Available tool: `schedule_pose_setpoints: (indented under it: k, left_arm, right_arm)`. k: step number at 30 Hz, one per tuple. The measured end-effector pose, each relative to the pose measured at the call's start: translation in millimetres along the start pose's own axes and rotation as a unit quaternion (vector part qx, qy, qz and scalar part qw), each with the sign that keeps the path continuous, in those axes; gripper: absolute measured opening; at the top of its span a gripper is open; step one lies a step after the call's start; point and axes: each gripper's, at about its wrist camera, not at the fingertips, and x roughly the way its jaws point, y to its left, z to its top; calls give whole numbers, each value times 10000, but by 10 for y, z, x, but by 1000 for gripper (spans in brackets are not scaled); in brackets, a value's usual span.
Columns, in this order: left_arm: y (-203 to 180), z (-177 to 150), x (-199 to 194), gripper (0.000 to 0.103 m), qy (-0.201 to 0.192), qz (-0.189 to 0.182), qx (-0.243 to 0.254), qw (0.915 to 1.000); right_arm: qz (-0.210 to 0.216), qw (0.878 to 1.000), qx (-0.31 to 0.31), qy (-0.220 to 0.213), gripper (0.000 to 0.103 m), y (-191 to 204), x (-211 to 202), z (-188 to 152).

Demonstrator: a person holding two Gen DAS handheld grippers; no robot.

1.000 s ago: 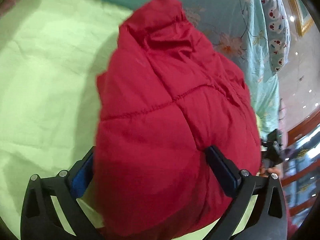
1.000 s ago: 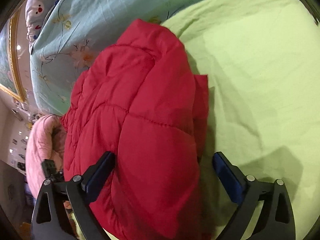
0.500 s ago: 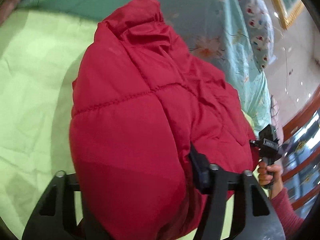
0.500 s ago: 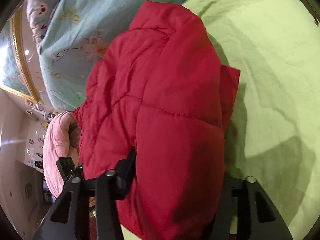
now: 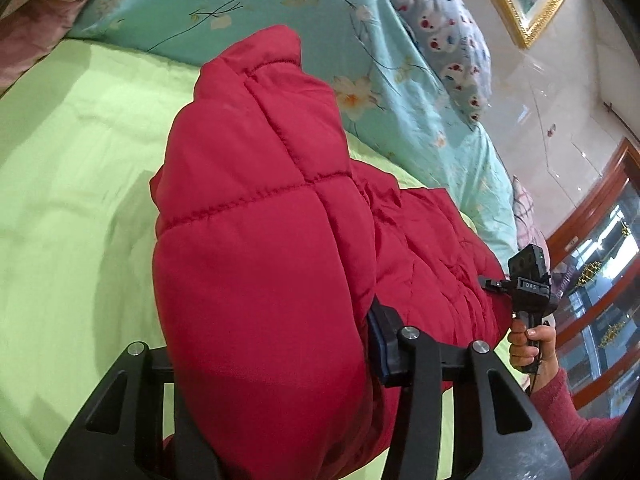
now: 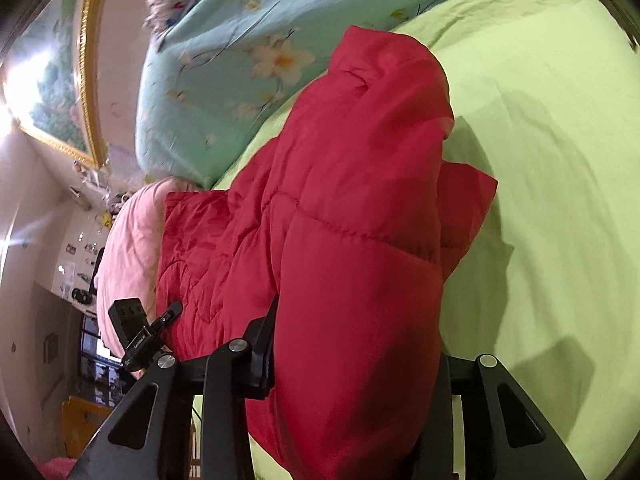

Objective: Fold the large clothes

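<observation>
A red quilted puffer jacket (image 5: 260,220) lies bunched on a light green bedsheet (image 5: 68,184). My left gripper (image 5: 272,364) is shut on a thick fold at one end of it; its left fingertip is hidden by the cloth. My right gripper (image 6: 356,368) is shut on a thick fold of the jacket (image 6: 360,240) at the other end, with the right fingertip hidden. Both held ends are lifted off the sheet (image 6: 540,160). The right gripper shows in the left wrist view (image 5: 528,284), the left gripper in the right wrist view (image 6: 140,332).
A teal floral quilt (image 5: 248,12) lies bunched along the far side of the bed, with a patterned pillow (image 5: 448,44) on it. A pink blanket (image 6: 124,248) lies at the bed's end. A gold-framed picture (image 6: 76,80) hangs on the wall.
Both grippers have closed from open onto the jacket's ends and lifted them. The jacket has risen and bunched between them.
</observation>
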Motion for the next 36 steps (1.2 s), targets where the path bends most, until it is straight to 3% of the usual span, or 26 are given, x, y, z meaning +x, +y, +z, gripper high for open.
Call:
schedule_pose_setpoints:
  k: [8,14,22,26,31,33,36]
  left_arm:
    - [-116,-511,-390,46,14,-56,-11,10000]
    - [74,-589,-274,47,147,-4,-257,9996]
    - [193,-712,-172,64,239,246,-332,9989]
    - [181,-727,-150,86,194,622,-260,9975]
    - [169,-758,-151,91,166,838,-271,9960]
    - [208,-781,-180,98,178,911,-318,9952]
    - [229,-790,-264,102,133,1204,-404,9918]
  right_arm:
    - [36,9998,103,-137,39,68,-183,-573]
    - [-52,9995,253,-205,41,29,-79,-599]
    - [-52,9982,529,-272,55,-218,21,-692]
    - [-115,9983,496,-283,58,-236,27,-711]
    - [-232,9980,509,-293,65,-239,35,-719]
    - [-288,9976,543,-315,73,-241,20,-730]
    - [-385,9970,563,-369,78,-215,-28,-749]
